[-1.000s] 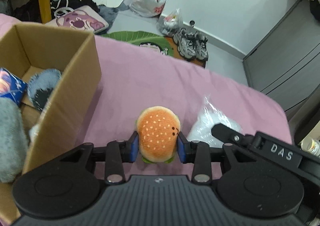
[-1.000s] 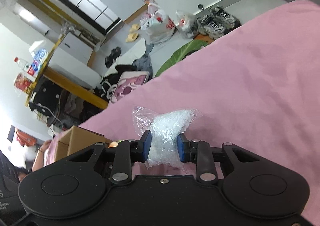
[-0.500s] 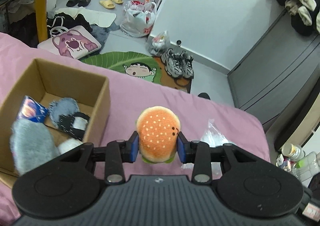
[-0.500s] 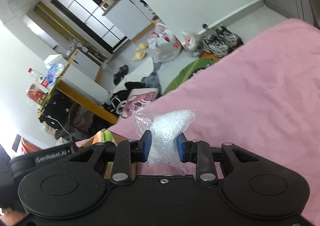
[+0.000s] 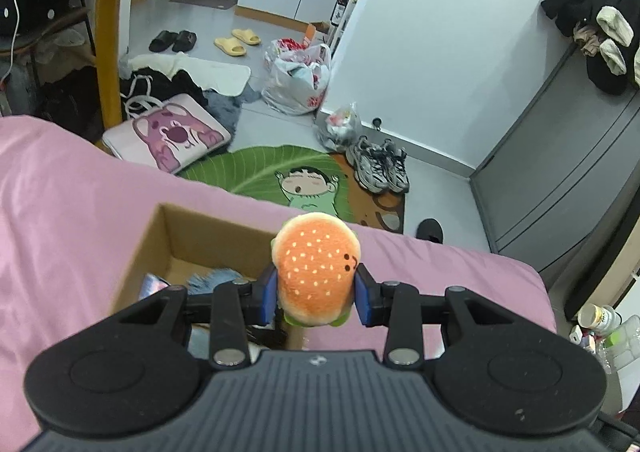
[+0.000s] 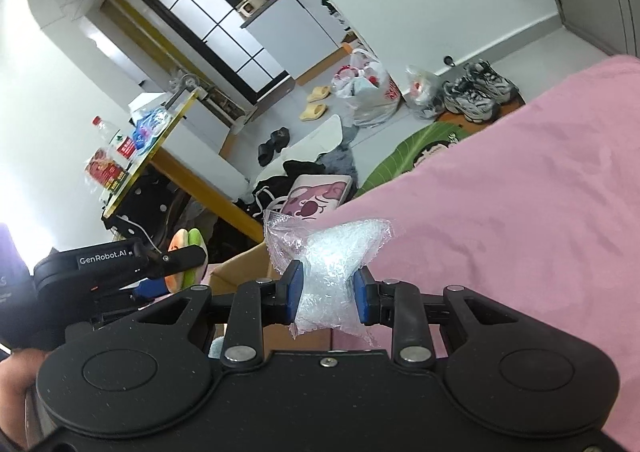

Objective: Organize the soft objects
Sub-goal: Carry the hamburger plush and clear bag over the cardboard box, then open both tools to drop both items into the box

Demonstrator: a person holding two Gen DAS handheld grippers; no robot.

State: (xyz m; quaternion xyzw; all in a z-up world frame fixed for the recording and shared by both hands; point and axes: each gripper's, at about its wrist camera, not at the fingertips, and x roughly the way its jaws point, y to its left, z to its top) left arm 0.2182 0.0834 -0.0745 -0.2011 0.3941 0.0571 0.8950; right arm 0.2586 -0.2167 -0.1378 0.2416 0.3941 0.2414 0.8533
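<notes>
the left gripper (image 5: 316, 294) jaws clamp the burger plush (image 5: 315, 268) just above the cardboard box (image 5: 160, 236); the right gripper (image 6: 327, 288) pinches the plastic bag (image 6: 328, 252) farther off.

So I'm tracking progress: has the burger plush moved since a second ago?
Yes. The burger plush, in the left tongs, has travelled left, now over the cardboard box.

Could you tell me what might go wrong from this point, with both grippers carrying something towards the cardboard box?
1. The hamburger plush, clamped in the left gripper, sits over the right wall of the cardboard box; released here, it might fall outside onto the pink sheet.
2. The right gripper pinches the clear plastic bag low, so the slippery film could slide out.
3. Both grippers are close together near the box and could collide.
</notes>
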